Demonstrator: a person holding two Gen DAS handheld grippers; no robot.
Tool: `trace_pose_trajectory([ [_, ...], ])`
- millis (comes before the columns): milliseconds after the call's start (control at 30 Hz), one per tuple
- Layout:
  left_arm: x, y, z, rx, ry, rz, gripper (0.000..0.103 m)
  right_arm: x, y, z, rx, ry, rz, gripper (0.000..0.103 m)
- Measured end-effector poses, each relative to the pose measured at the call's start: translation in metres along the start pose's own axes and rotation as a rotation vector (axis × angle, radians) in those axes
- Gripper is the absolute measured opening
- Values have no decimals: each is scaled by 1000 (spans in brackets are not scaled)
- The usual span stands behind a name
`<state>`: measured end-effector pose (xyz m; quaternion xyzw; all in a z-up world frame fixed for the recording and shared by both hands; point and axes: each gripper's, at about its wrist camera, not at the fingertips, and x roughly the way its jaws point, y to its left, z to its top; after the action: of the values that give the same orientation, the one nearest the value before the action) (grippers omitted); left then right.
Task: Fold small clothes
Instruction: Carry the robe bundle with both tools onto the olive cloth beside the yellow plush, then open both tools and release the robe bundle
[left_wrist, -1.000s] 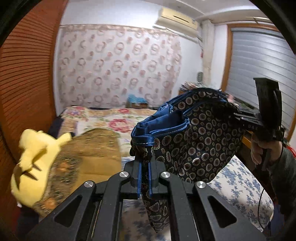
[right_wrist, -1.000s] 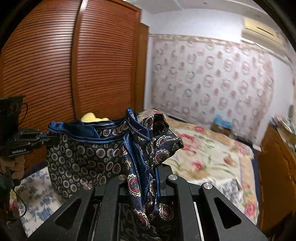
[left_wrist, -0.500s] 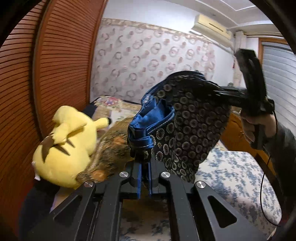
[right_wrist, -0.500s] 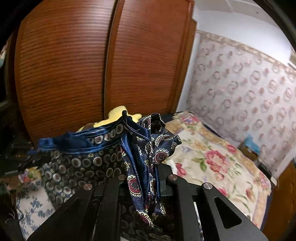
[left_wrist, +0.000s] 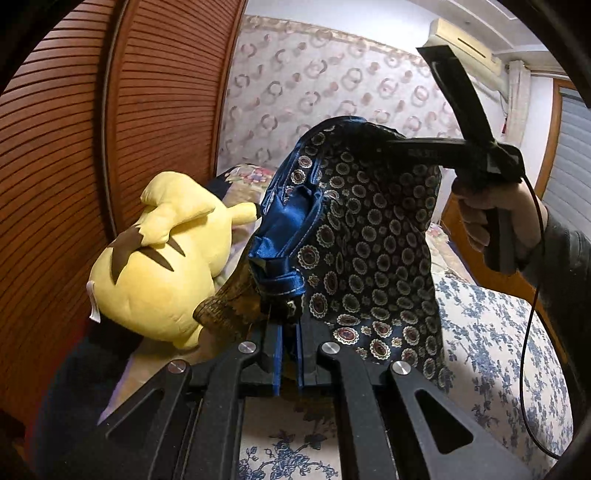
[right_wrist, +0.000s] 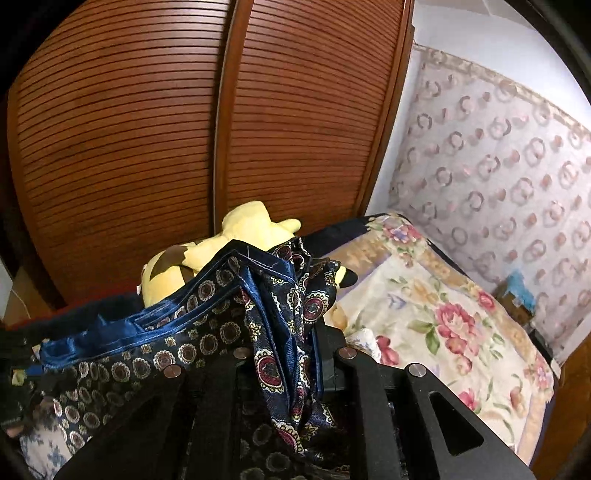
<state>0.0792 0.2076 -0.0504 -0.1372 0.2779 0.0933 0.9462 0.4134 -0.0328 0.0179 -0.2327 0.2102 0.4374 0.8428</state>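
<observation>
Item: patterned shorts (left_wrist: 369, 236), dark blue with ringed medallions and a satin blue waistband; held in the air above the bed (left_wrist: 491, 332), stretched between both tools, touching no bedding that can be seen.

Left tool (left_wrist: 290, 354): jaws nearly shut, pinching the blue hem of the shorts; cloth rises straight from the grip.

Right tool (right_wrist: 288, 369): jaws closed on a bunched fold of the shorts; seen from the left view, it stands higher, gripped in the person's right hand (left_wrist: 495, 218).

Change noted: a second ago the shorts hung broad and level between the tools; now the right tool has lifted above the left, the left view has swung toward the wardrobe (left_wrist: 110, 147), and the cloth hangs steep and narrower; judged to be a turn or shake-out before laying flat, so folding proper is not yet begun.

View differences: left view alone shows the right hand, its cable and the blue-flowered sheet under the shorts; right view alone shows the floral quilt (right_wrist: 443, 317) farther up the bed; the yellow plush toy (left_wrist: 159, 258) appears in both, just beside the shorts.
</observation>
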Motion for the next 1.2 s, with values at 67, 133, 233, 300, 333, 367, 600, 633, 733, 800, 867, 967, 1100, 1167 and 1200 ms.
trace_pose_trajectory([
  [67,0,0,-1,-2,2,8,6,6,0,3,1,0,0,15],
  [133,0,0,-1,-7,6,11,6,11,-4,5,11,2,-6,23],
  [233,0,-1,-1,-9,10,19,6,8,-7,9,48,19,-5,36],
  [300,2,0,-2,-12,15,23,6,5,-14,10,60,22,-13,46],
  [333,2,0,-1,-12,17,26,6,-1,-16,9,61,14,-28,52],
  [367,2,0,-1,-13,21,27,6,-10,-10,11,60,6,-42,55],
  [600,1,-2,-1,-9,25,26,6,-48,-9,-21,130,0,-50,58],
  [633,2,-2,-1,-6,29,27,6,-45,-8,-28,142,18,-26,58],
  [733,1,-2,0,2,32,40,10,-30,-4,-44,161,71,12,58],
  [800,1,-2,-1,8,32,46,15,-19,-2,-55,189,108,30,58],
  [867,-1,-3,0,15,28,53,22,-4,-2,-62,212,146,37,58],
  [967,-9,-5,2,36,4,60,39,-1,5,-65,219,146,18,58],
  [1100,-17,-11,7,70,-11,60,47,-23,10,-67,247,118,25,58],
  [1167,-22,-14,9,76,-24,39,65,-34,17,-70,250,100,17,58],
  [1200,-25,-16,10,78,-37,31,72,-41,19,-72,253,93,17,58],
])
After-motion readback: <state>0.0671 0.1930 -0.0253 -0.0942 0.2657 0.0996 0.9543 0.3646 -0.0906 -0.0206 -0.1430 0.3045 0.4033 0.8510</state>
